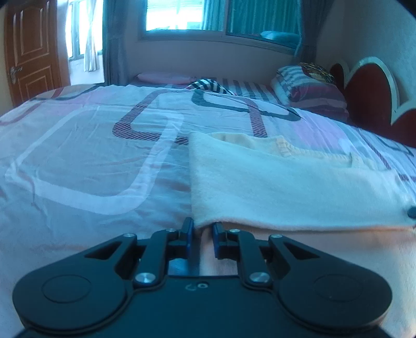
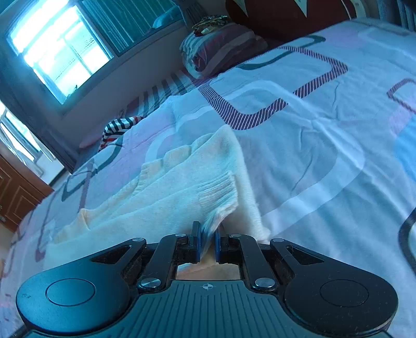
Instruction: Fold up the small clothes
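**Both grippers pinching a cream sweater on the bed**

Here, nearest to me, my left hand-held gripper (image 1: 202,234) has its blue pads drawn close on the near edge of a cream sweater (image 1: 286,187), pinching the fabric at its left corner. My right hand-held gripper (image 2: 208,244) is likewise nearly pressed together, with the sweater's ribbed cuff (image 2: 221,195) caught between its pads; that fabric looks blurred right at the pinch.

The sweater lies mostly flat on the bed, on a pale bedspread (image 1: 91,161) patterned with rounded rectangles in white, pink and dark stripes. Its ribbed yellowish collar (image 1: 286,149) sits at the far edge.

Further back, a black-and-white striped cloth (image 1: 210,87) lies crumpled on the bed, with a striped pillow (image 1: 309,88) against a dark red headboard (image 1: 369,93). Beyond are a bright window (image 1: 174,15) with curtains and, at left, a brown wooden door (image 1: 33,52).
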A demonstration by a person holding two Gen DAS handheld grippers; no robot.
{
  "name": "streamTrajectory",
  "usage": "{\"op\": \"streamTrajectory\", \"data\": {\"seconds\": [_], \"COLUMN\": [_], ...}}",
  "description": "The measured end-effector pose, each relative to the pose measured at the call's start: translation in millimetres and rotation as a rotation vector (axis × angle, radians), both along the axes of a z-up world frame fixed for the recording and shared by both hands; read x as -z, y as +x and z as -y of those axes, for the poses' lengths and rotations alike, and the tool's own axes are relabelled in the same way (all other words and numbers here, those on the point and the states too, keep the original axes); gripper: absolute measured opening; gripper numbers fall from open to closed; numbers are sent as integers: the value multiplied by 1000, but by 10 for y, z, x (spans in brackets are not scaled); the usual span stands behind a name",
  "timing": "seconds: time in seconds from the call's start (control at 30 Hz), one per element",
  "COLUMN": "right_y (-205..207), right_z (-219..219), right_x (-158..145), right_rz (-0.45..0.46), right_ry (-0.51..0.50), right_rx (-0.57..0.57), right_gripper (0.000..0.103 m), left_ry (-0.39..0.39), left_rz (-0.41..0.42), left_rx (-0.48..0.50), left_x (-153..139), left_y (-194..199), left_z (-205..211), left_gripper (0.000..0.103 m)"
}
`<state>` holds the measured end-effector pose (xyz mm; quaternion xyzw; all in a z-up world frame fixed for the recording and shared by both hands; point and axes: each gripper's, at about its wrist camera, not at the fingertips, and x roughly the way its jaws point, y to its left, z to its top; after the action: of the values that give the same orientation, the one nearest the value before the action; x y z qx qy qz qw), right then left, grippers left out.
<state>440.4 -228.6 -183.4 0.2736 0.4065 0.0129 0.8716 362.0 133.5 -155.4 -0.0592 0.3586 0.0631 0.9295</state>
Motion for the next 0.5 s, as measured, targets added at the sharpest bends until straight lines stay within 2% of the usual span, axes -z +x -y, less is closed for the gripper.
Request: {"op": "streamTrajectory", "data": {"seconds": [0.1, 0.13, 0.2, 0.3, 0.33, 0.4, 0.5], "right_y": [-59, -65, -91, -125, -148, -181, -132], "right_z": [-13, -22, 28, 67, 89, 129, 119], "right_x": [-49, -25, 21, -45, -85, -162, -261], "right_rz": [20, 5, -11, -1, 11, 42, 80], "right_ry": [-46, -81, -73, -81, -89, -100, -119], "right_rx": [-12, -21, -24, -34, -16, 18, 19], "right_gripper": [8, 8, 5, 6, 9, 22, 33], "left_ry": [-40, -40, -31, 1, 9, 18, 5], "left_rz": [3, 2, -7, -30, -35, -35, -19], "left_rx": [-33, -36, -30, -19, -16, -10, -29], "left_x": [16, 16, 3, -48, -67, -111, -196], "left_y": [7, 6, 9, -5, -16, -55, -113], "left_z": [-45, -41, -32, -19, -23, -52, -119], "left_gripper": [14, 14, 15, 28, 29, 31, 32]}}
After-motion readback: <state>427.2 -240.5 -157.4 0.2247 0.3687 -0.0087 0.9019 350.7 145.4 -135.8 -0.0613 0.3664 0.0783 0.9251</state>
